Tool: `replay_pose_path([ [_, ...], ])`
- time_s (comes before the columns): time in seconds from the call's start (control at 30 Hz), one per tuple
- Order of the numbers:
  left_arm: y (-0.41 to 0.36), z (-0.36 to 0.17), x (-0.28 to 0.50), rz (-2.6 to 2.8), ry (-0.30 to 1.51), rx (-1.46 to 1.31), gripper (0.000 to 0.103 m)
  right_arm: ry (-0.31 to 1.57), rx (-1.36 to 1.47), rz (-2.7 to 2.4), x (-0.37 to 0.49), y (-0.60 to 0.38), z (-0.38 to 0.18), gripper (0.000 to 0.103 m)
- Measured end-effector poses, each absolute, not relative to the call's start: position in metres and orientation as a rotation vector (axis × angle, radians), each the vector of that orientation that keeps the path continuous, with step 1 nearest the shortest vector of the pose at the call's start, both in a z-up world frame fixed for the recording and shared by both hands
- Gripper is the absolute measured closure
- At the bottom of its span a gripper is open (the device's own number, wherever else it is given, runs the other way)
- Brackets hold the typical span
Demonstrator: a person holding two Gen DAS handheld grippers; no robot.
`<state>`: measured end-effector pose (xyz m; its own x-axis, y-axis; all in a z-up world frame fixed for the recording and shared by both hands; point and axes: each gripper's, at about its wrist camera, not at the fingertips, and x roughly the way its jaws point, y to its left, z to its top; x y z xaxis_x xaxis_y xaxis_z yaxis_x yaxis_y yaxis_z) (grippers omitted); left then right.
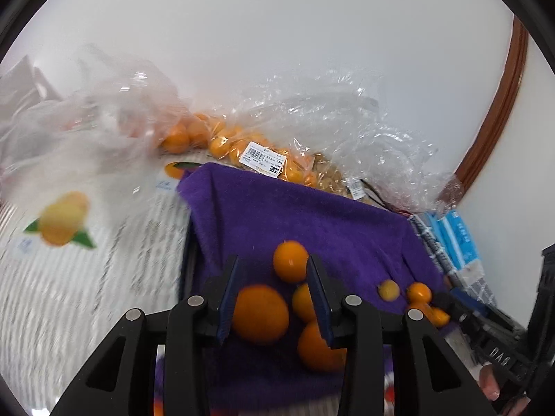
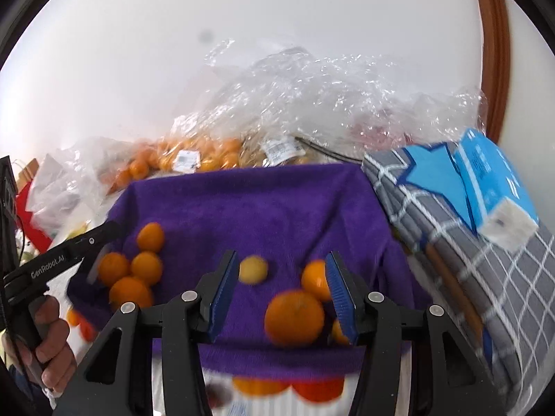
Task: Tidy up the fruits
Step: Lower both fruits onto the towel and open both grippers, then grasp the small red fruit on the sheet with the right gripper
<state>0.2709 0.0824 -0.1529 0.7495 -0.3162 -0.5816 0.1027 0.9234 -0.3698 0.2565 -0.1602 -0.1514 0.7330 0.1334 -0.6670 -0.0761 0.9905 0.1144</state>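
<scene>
Left wrist view
Left gripper point(image 1: 274, 298): jaws parted, released; an orange point(image 1: 260, 313) shows in the gap, but it lies lower on the cloth and the pads do not press it.
Oranges: three more loose ones beside and past it on the purple cloth point(image 1: 312, 215), the farthest point(image 1: 290, 260) just beyond the fingertips.
Small fruits: a pale yellow one point(image 1: 389, 289) and small orange ones point(image 1: 419, 292) lie to the right, near the other gripper's tip.
Bagged fruit point(image 1: 222, 142): small oranges in crinkled clear plastic with a price label, behind the cloth.
Cloth: thick, fuzzy, soft, draped over something box-shaped.

Right wrist view
Right gripper point(image 2: 282, 284): jaws apart, nothing clamped; an orange point(image 2: 294, 317) sits low between the fingers, apart from the left pad, contact with the right pad unclear.
Second orange point(image 2: 314, 279): just behind the right finger, partly hidden.
Yellow fruit point(image 2: 253, 269): small, round, beside the left finger.
Cluster point(image 2: 133, 270): four oranges at the cloth's left, by the left gripper point(image 2: 100, 242), held in a hand point(image 2: 52, 339).
Surroundings: grey checked fabric point(image 2: 485, 270) and a blue tissue pack point(image 2: 492, 190) at the right.

Handling, as judged
Fruit: round, light, firm with yielding peel, prone to roll on the plush; squeeze gently.
Hold: across the widest middle, pads on opposite sides.
</scene>
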Motion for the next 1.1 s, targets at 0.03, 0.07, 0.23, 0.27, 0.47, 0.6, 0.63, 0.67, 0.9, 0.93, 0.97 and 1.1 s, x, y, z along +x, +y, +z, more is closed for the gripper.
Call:
replay_pose_path([
  [0.03,0.085,-0.152,0.262,-0.240,0.687,-0.326,0.063,0.758,0.063,0.148,0.247,-0.157,-0.152,0.051],
  [0.07,0.088,-0.151,0.253,-0.246,0.686,-0.321,0.062,0.768,0.054,0.160,0.242,-0.155,-0.153,0.051],
  [0.23,0.099,-0.158,0.213,-0.252,0.680,-0.306,0.057,0.850,0.043,0.246,0.215,-0.141,-0.167,0.054],
  [0.27,0.100,-0.160,0.210,-0.253,0.694,-0.309,0.057,0.866,0.042,0.248,0.212,-0.139,-0.171,0.055],
  [0.47,0.101,-0.161,0.204,-0.283,0.697,-0.317,0.055,0.939,0.129,0.236,0.202,-0.135,-0.191,0.060],
  [0.6,0.108,-0.156,0.200,-0.295,0.672,-0.356,0.055,0.949,0.142,0.232,0.200,-0.127,-0.193,0.060],
  [0.63,0.111,-0.155,0.200,-0.295,0.669,-0.371,0.055,0.950,0.140,0.232,0.199,-0.124,-0.194,0.060],
  [0.67,0.113,-0.155,0.201,-0.296,0.669,-0.385,0.055,0.952,0.137,0.232,0.199,-0.121,-0.195,0.060],
  [0.9,0.132,-0.157,0.203,-0.312,0.677,-0.493,0.055,0.962,0.120,0.215,0.204,-0.112,-0.202,0.061],
  [0.93,0.132,-0.157,0.203,-0.307,0.674,-0.490,0.055,0.962,0.115,0.207,0.205,-0.111,-0.203,0.064],
  [0.97,0.132,-0.157,0.202,-0.304,0.672,-0.487,0.055,0.961,0.108,0.196,0.205,-0.110,-0.203,0.065],
  [1.1,0.127,-0.156,0.202,-0.315,0.671,-0.470,0.055,0.947,0.063,0.162,0.205,-0.106,-0.204,0.078],
])
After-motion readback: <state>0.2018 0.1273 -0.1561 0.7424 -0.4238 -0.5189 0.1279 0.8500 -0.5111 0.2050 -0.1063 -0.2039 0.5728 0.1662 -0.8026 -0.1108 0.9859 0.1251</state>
